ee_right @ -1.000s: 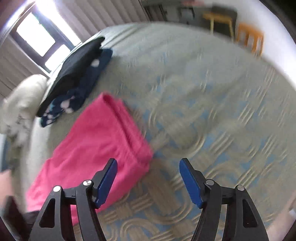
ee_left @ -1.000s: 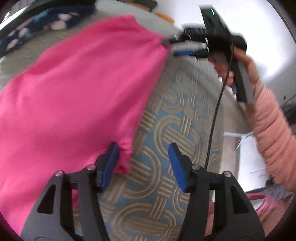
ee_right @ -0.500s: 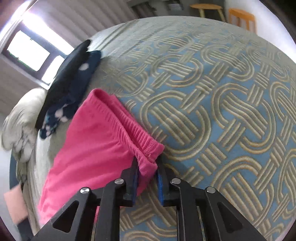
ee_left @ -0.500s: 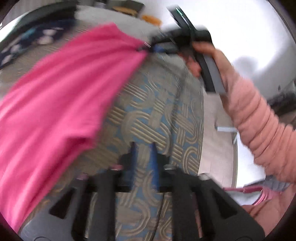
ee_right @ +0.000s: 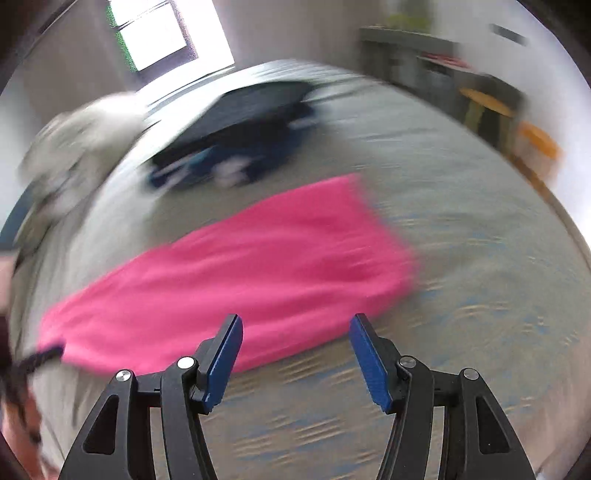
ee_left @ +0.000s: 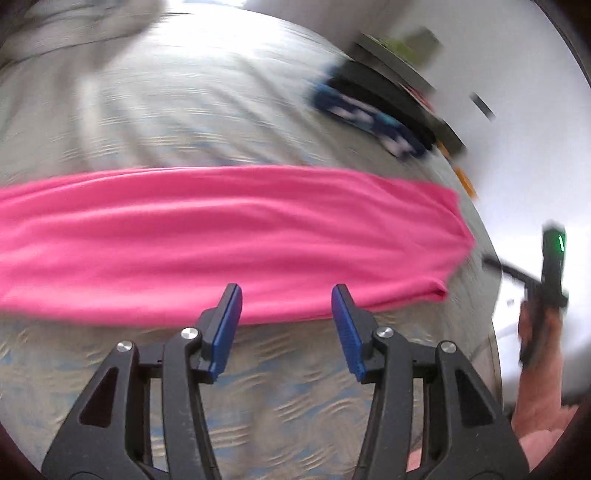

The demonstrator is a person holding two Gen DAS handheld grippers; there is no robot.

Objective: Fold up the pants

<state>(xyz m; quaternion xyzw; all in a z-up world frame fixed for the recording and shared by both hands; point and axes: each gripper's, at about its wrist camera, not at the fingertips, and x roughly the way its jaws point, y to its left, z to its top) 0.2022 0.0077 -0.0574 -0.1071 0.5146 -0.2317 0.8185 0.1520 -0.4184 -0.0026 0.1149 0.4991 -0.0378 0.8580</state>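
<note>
I'm working over a bed (ee_left: 229, 110) with a pale bedspread woven in blue-and-beige loops; a dark folded pile (ee_right: 236, 136) lies toward twelve o'clock, a bright window (ee_right: 159, 33) behind it at eleven and shelving (ee_right: 424, 55) with an orange stool (ee_right: 535, 144) at two. The pink pants (ee_left: 221, 236) lie flat as a long folded band across the spread, smooth, just past my fingertips. My left gripper (ee_left: 287, 325) and right gripper (ee_right: 295, 358) are both opening, jaws apart with nothing between them.
</note>
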